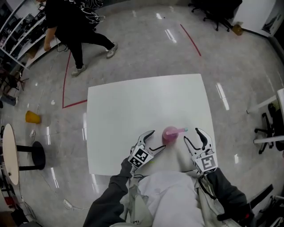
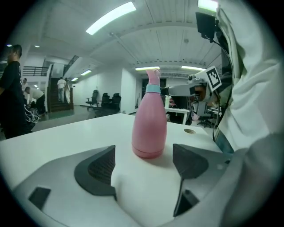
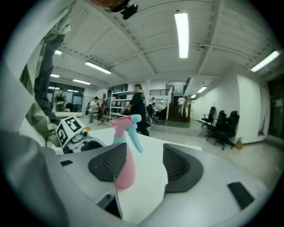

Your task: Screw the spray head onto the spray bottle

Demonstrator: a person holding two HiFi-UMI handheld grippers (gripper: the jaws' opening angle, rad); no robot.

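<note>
A pink spray bottle (image 1: 170,135) stands upright near the front edge of the white table (image 1: 133,111). Its pink spray head with a teal trigger (image 1: 182,130) sits on its neck. My left gripper (image 1: 159,139) is just left of the bottle, open, with nothing in it. In the left gripper view the bottle (image 2: 150,120) stands a little beyond the open left gripper (image 2: 144,164). My right gripper (image 1: 191,134) is just right of the bottle, also open. In the right gripper view the bottle (image 3: 125,170) is partly hidden behind one of the pads (image 3: 111,163), and the trigger (image 3: 135,138) points between the jaws.
A person (image 1: 75,26) walks on the floor beyond the table's far left corner. A yellow object (image 1: 32,117) and a black stool (image 1: 37,155) stand on the floor to the left. Office chairs (image 1: 217,13) stand at the far right. Red tape lines (image 1: 191,40) mark the floor.
</note>
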